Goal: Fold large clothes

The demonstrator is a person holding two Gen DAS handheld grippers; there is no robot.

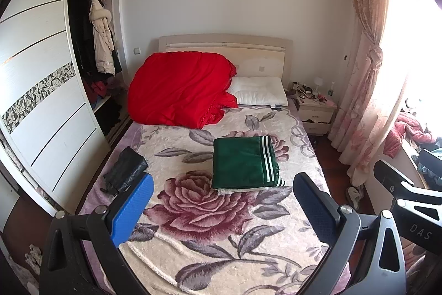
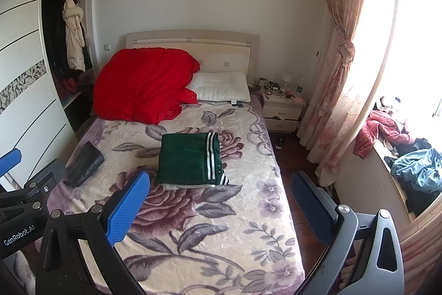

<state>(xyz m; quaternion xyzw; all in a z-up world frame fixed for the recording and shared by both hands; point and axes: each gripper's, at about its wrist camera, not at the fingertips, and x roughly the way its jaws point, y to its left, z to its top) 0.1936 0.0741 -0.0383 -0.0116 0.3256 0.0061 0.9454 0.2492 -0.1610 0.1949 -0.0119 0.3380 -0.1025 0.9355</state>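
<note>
A dark green garment with white stripes (image 1: 244,162) (image 2: 190,158) lies folded into a neat rectangle on the flowered bedspread (image 1: 221,226) (image 2: 221,226), near the middle of the bed. My left gripper (image 1: 222,208) hovers high above the foot of the bed, open, nothing between its blue pads. My right gripper (image 2: 219,205) hangs beside it at about the same height, also open and empty. Both are well short of the garment. The right gripper's body shows at the right edge of the left wrist view, and the left gripper's body at the left edge of the right wrist view.
A red quilt (image 1: 179,90) is bunched at the head of the bed beside a white pillow (image 1: 261,91). A black bag (image 1: 125,170) lies on the bed's left side. An open wardrobe (image 1: 91,46) stands left, a nightstand (image 1: 315,109) and curtains (image 1: 367,60) right.
</note>
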